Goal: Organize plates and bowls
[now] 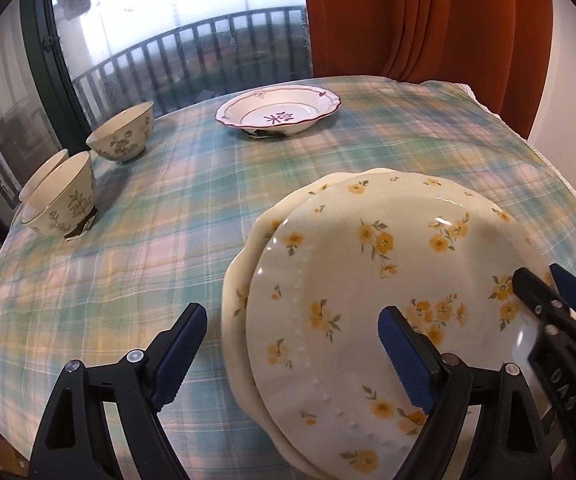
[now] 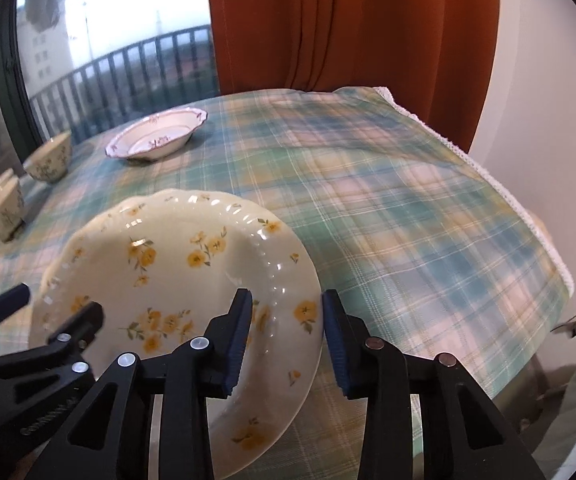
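Two tools at the yellow-flower plates, near edge of counter

Left tool point(image 1: 291, 344) wide apart, gripping nothing; one finger over the top plate point(image 1: 367, 280), other over the plaid cloth point(image 1: 128, 264). Right tool point(image 2: 288, 336) half-closed, straddling that plate's rim, pads not clearly pressing. Top plate sits on a 2nd plate point(image 1: 236, 280). Red-trim dish point(image 1: 278, 110) and 3 floral bowls point(image 1: 122, 136) well apart at far side.
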Demonstrator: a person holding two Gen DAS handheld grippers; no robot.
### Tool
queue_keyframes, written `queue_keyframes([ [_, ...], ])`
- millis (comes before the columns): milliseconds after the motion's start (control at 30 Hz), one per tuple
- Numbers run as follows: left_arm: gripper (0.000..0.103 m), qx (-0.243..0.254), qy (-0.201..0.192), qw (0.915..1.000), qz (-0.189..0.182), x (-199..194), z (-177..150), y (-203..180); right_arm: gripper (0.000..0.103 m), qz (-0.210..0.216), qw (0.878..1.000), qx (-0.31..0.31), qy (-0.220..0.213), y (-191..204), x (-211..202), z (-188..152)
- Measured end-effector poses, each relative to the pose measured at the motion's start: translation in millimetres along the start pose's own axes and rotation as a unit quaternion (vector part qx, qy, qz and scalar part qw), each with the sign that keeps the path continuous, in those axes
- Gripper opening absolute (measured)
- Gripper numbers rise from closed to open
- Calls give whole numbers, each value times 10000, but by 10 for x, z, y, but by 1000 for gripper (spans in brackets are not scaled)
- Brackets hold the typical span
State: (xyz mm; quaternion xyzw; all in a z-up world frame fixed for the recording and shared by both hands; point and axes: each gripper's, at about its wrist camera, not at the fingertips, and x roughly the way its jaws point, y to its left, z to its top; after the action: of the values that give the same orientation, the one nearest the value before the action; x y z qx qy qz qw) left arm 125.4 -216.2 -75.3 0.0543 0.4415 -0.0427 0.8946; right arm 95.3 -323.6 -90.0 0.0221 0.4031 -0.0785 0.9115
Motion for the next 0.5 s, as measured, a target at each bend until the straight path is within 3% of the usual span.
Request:
queue_keyframes([
  [267,89,-35,-21,10000,-48,-6,-34,122,42,-107,9999,-1,120,123,60,3],
  [367,89,22,-97,9999,-30,-33,-45,178,57,107,9998,88,128,132,14,28],
  [433,89,-1,-145,9999,-18,-61,-46,239,77,127,9999,89,54,149,-25,30],
  [500,89,-69,-181,9998,-56,-98,-46,319,82,83,9998,15,-154,223,-128,52],
])
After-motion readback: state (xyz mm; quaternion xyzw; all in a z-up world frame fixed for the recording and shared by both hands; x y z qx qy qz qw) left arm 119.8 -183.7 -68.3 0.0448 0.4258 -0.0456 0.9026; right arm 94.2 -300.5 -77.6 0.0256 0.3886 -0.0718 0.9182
